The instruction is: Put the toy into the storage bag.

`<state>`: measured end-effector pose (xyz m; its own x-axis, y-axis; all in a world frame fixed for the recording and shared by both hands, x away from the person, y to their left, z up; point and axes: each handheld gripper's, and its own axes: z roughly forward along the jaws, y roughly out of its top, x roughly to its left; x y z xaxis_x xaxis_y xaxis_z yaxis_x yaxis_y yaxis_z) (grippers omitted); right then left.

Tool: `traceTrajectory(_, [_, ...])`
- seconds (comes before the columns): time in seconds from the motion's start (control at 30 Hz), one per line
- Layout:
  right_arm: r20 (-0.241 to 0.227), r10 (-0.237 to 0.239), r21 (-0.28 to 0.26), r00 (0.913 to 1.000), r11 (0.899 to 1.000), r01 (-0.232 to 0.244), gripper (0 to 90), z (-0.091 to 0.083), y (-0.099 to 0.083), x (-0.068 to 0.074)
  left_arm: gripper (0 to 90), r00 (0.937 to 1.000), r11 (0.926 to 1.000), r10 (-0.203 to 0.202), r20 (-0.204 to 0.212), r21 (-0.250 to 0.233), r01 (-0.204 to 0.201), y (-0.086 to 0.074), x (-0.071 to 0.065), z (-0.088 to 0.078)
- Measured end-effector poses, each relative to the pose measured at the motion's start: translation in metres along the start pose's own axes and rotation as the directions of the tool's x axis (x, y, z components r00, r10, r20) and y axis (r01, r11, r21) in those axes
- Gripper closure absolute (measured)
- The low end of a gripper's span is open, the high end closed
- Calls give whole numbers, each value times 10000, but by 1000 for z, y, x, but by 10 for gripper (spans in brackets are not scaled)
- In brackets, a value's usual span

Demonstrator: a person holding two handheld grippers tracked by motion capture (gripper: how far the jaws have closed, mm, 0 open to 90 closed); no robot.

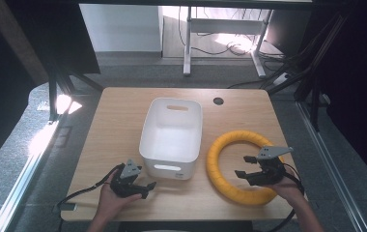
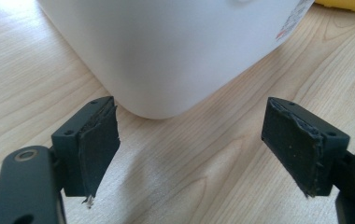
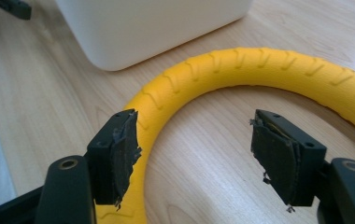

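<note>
A yellow ribbed ring [image 1: 218, 150] lies flat on the wooden table [image 1: 119, 111], right of a white plastic bin [image 1: 145, 135]. Above the ring's near right part hovers my right gripper [image 1: 242, 166], open. In the right gripper view its jaws [image 3: 194, 140] straddle bare wood inside the ring [image 3: 241, 67], the left pad over the ring's band and touching nothing. My left gripper [image 1: 148, 189] rests low near the bin's front left corner, open. Seen from the left gripper view, the jaws [image 2: 192, 126] stand wide with the bin's rounded corner [image 2: 166, 51] just beyond them.
The bin's inside looks empty, with handle slots in its near and far walls. A dark round cable hole [image 1: 218, 101] sits near the table's far edge. Cables trail from both grippers toward the near edge. Beyond the table are grey floor and desk legs.
</note>
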<state>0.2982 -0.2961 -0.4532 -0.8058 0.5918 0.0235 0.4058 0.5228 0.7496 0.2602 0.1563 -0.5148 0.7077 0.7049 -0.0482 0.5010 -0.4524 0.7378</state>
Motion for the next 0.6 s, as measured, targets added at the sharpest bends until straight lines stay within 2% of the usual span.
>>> traceTrajectory(0.2, [-449, -414, 486, 9981, 9979, 436, 311, 4, 8, 8, 187, 9999, 9999, 130, 35, 66, -130, -2, -3, -2])
traceTrajectory(0.33, [-772, -518, 757, 9957, 9955, 577, 311, 10, 9, 11, 185, 9998, 9997, 203, -11, 142, -203, -4, -5, -3])
traceTrajectory(0.6, [-1159, -771, 1551, 9903, 9833, 947, 306, 22, 7, 20, 180, 9997, 9994, 237, -53, 262, -236, -7, -10, -3])
